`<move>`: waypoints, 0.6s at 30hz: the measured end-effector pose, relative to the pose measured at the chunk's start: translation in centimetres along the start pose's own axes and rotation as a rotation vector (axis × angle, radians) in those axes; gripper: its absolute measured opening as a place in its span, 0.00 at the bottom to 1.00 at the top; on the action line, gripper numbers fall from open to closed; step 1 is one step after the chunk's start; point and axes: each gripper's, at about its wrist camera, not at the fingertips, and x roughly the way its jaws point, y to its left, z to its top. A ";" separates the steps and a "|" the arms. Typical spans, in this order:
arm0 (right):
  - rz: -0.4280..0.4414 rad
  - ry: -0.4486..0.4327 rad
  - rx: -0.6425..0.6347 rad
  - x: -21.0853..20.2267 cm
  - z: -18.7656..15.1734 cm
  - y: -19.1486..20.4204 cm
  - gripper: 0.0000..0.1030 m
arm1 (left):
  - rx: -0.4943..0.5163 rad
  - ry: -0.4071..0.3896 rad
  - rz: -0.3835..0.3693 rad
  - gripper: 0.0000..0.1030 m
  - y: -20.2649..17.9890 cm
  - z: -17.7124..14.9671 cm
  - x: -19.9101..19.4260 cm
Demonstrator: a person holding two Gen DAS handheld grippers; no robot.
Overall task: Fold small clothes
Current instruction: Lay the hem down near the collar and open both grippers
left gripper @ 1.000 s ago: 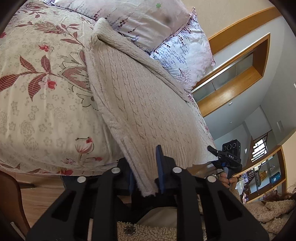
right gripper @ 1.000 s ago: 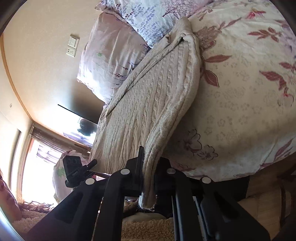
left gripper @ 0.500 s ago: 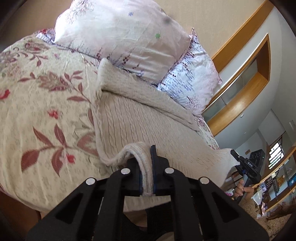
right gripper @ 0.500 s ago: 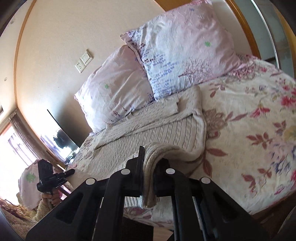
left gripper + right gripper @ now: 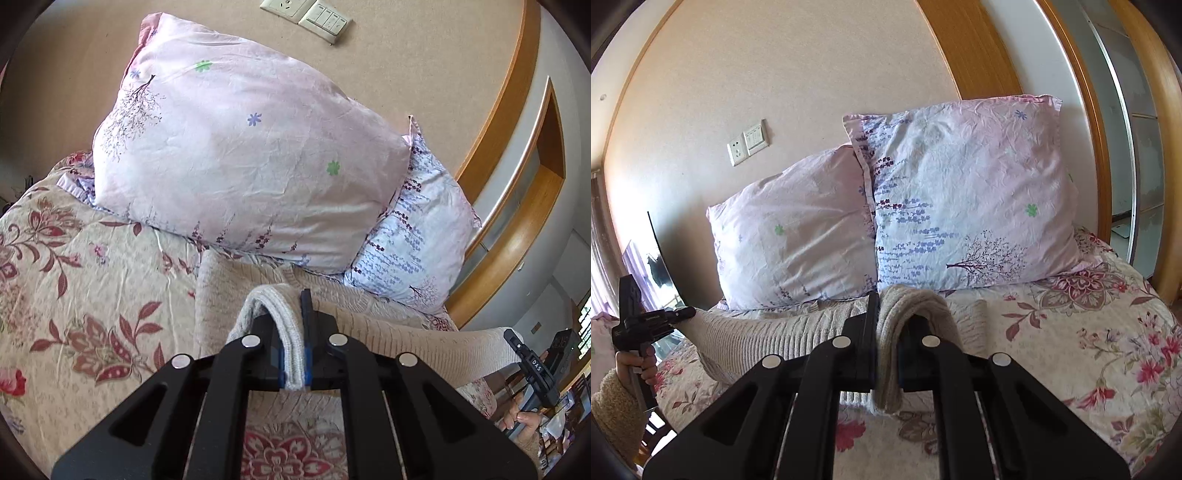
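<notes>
A cream cable-knit sweater (image 5: 388, 332) lies on the floral quilt (image 5: 92, 295) with its far end against the pillows. My left gripper (image 5: 291, 328) is shut on one corner of the near hem, which loops over its fingers. My right gripper (image 5: 886, 332) is shut on the other hem corner. The hem hangs lifted and stretched between them, shown as a taut band of sweater (image 5: 768, 339) in the right wrist view. Each view catches the other gripper at its edge: the right gripper (image 5: 532, 365) and the left gripper (image 5: 679, 314), each held by a hand.
Two pink and lilac pillows (image 5: 960, 206) (image 5: 240, 166) lean on the wall at the head of the bed. A socket and switch plate (image 5: 748, 144) sits on the wall above. A wooden door frame (image 5: 1097, 147) stands to the right. A fleece sleeve (image 5: 613, 406) shows at lower left.
Both grippers have risen and moved over the bed toward the pillows, carrying the hem with them. The hem, which hung over the bed's edge, now hangs lifted above the quilt.
</notes>
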 end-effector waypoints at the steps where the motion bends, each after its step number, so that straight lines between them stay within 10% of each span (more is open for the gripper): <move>1: -0.010 0.001 0.004 0.9 0.4 -0.2 0.07 | 0.000 -0.002 0.006 0.06 0.0 0.6 0.9; 18: -0.162 0.285 0.264 17.5 -2.4 -7.7 0.07 | -0.149 0.178 0.126 0.06 5.2 1.1 17.0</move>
